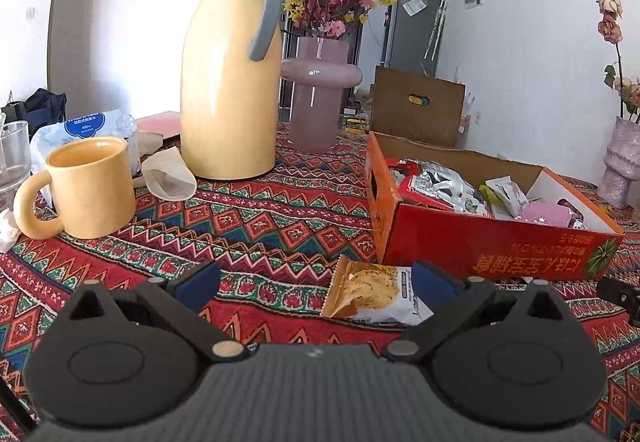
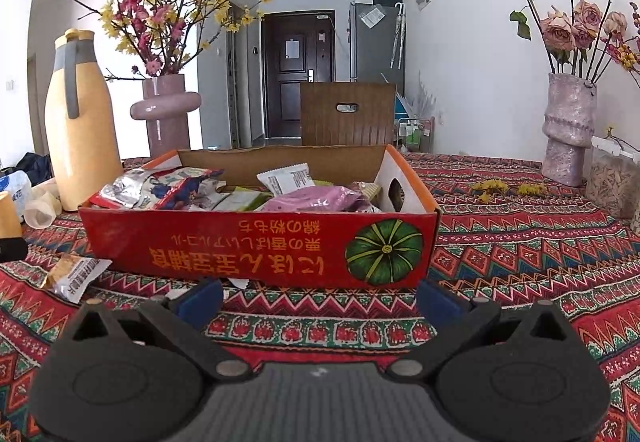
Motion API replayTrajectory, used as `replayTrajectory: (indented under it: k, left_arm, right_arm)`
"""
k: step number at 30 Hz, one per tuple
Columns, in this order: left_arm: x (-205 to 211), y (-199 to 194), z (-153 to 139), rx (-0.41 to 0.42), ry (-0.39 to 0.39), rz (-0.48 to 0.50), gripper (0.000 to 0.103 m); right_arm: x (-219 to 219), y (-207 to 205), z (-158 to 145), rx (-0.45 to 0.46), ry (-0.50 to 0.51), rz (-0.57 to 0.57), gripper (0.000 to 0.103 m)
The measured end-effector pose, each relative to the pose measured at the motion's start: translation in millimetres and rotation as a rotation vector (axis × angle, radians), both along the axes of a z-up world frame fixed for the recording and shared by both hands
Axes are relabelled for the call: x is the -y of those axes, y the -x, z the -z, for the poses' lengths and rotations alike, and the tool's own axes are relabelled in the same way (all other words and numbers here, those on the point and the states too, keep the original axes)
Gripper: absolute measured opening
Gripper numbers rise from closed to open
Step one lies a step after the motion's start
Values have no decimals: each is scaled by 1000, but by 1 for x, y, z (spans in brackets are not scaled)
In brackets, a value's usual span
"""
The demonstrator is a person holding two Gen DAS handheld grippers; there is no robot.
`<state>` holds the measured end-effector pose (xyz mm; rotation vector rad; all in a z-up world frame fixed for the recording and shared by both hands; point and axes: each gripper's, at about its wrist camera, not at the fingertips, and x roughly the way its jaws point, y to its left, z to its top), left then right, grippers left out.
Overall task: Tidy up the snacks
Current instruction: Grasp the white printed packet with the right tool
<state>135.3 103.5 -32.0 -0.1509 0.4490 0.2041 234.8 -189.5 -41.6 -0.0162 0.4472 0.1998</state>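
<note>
One snack packet [image 1: 374, 294] lies loose on the patterned cloth [image 1: 260, 226], flat, just outside the near long wall of the red box [image 1: 496, 246], toward its left corner. White and orange wrapper, biscuit picture facing up. In the right wrist view the same packet [image 2: 74, 276] sits low and left of the box [image 2: 256, 242].

The box is open-topped and already holds a heap of packets: silver-and-red bags at the left end, a pink one and a white sachet nearer the right.

Left gripper [image 1: 316, 278]: fingers spread wide, nothing between them; the packet lies just ahead, partly behind the right-hand pad. Right gripper [image 2: 320, 300]: fingers likewise apart and empty, squared up to the box front, low over the cloth.

Step in hand, as I read it: collecting the last stray packet. Next move likely falls to the left gripper. Shift toward the packet, drop over an edge, pinch the thin wrapper, lift clear of the box wall, release inside.

Left of the box: yellow jug [image 1: 230, 81], yellow mug [image 1: 90, 185], pink vase [image 1: 318, 93].
</note>
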Motion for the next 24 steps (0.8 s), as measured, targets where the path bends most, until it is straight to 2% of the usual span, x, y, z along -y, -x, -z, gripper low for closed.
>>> replayTrajectory:
  k: [9,13,24]
  left_arm:
    - [-2,-1,2,-16,19,17,103]
    - [-4,-2,3,-29,33,12,103]
    - [-16,0,4,-28,98,-11,103]
  right_arm:
    - [-8,6,-5,15,14,-1,103]
    - [-20,8,-7,-20,-19,-47,103]
    - [-75,1,-8,-106,49,-157,103]
